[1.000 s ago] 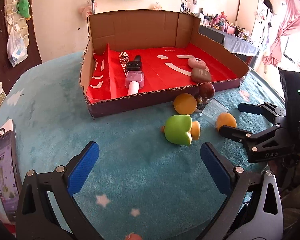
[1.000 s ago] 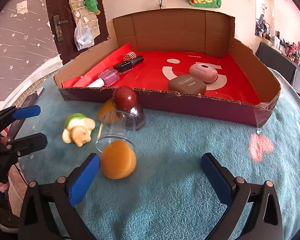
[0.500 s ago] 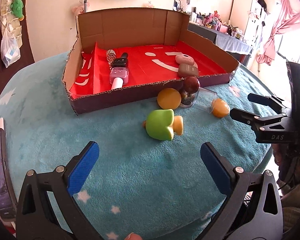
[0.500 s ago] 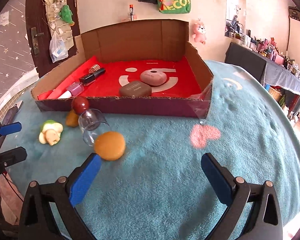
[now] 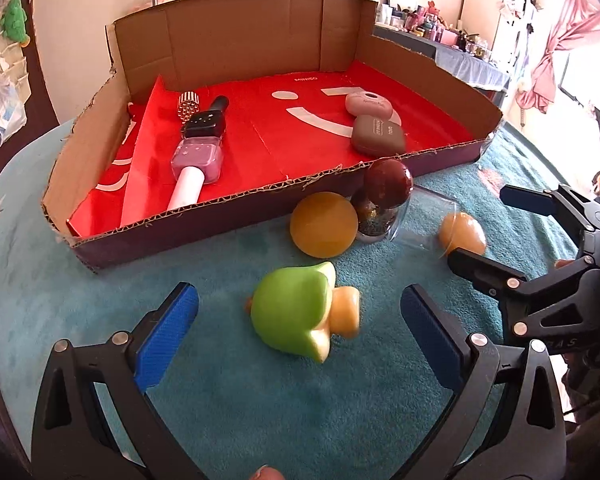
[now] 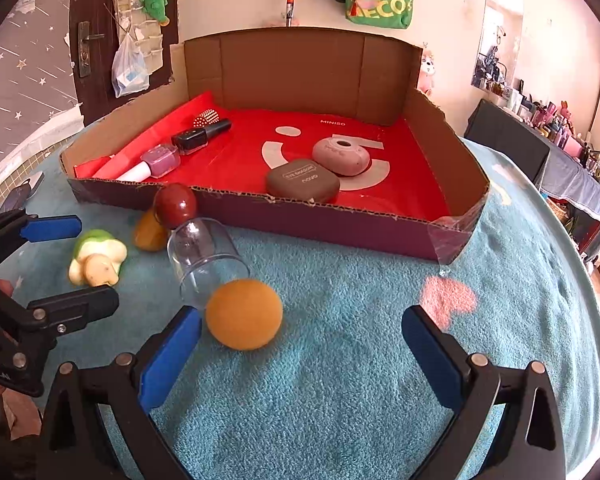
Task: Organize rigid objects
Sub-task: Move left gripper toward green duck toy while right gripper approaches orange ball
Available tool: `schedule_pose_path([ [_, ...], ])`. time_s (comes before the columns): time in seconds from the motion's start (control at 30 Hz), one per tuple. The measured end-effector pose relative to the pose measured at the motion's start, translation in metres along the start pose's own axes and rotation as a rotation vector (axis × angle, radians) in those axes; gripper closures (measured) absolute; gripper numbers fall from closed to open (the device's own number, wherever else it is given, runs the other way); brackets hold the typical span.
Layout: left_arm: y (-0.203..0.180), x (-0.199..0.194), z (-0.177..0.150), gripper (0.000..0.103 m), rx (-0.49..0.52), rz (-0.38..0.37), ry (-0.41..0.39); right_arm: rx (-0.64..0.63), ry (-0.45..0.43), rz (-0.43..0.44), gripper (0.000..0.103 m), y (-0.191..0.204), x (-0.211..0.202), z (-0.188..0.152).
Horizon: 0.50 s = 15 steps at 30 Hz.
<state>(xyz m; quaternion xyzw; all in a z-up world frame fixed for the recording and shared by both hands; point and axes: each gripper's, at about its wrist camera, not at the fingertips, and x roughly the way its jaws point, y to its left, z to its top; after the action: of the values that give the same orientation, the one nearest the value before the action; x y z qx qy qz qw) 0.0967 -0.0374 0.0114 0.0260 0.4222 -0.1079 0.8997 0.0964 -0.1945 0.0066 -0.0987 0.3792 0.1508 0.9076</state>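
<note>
Two grippers, left gripper (image 5: pixel 300 328) and right gripper (image 6: pixel 302 342), fingers apart, empty. On the teal plush cover (image 6: pixel 340 380), near to far: one green toy figure (image 5: pixel 296 316); two orange balls (image 6: pixel 244 314) (image 5: pixel 324 224); one clear tumbler (image 6: pixel 204 260) on its side; one dark-capped bottle (image 5: pixel 384 196). Cardboard tray with red liner (image 6: pixel 380 224): two nail-polish bottles (image 5: pixel 198 158) (image 5: pixel 208 122), two rounded cases, brown (image 6: pixel 302 180) and pink (image 6: pixel 340 156).
</note>
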Motion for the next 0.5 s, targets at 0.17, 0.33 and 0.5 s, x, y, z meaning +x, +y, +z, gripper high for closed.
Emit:
schedule_pose_path([
  [0.17,0.017,0.004,-0.002,0.0,-0.055,0.016,0.017,0.023,0.003,-0.037,0.003,-0.011,0.002,-0.002],
  [0.33,0.02,0.005,-0.002,0.0,-0.064,0.022,0.029,0.027,0.022,-0.023,0.005,-0.012,0.007,-0.003],
  [0.5,0.011,0.011,0.001,0.0,-0.017,0.053,0.049,0.006,0.023,0.003,0.012,-0.004,0.009,0.0],
])
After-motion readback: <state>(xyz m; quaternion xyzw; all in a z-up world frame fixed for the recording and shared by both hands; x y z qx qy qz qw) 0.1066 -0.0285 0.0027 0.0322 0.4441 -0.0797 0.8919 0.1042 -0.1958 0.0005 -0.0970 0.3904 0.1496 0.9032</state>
